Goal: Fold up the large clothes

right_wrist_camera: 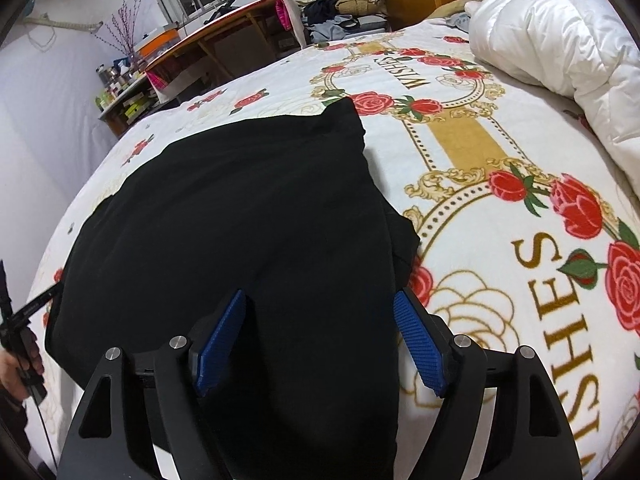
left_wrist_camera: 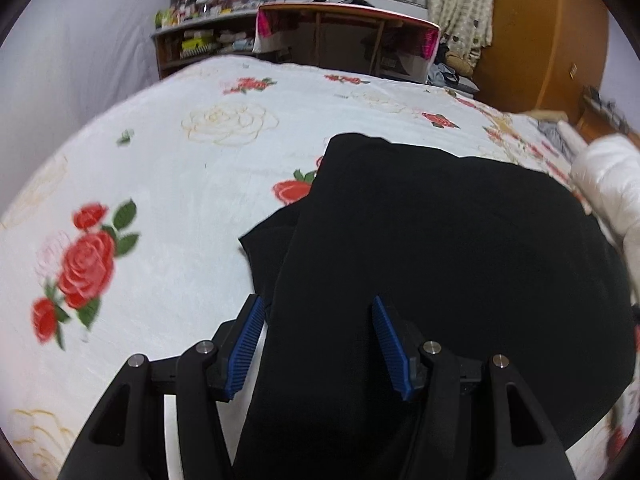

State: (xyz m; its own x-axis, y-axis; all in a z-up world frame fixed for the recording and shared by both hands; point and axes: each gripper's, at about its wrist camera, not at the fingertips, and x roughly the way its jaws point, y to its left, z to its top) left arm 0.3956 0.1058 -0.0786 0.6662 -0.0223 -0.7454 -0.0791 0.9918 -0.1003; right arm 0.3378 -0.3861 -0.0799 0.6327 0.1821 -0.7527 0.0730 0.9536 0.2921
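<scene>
The large black cloth garment [right_wrist_camera: 240,216] already lies doubled over on the rose-printed white bed blanket [right_wrist_camera: 500,184], with further folds likely left, while the left claw [left_wrist_camera: 318,346] and right claw [right_wrist_camera: 320,342] both gape wide at its 6 o'clock edge, gripping nothing.

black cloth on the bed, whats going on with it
A person with a claw in each hand is folding a black garment on the rose-print bedspread. It lies partly folded. The left claw and right claw are both open over its near edge, gripping nothing.
</scene>
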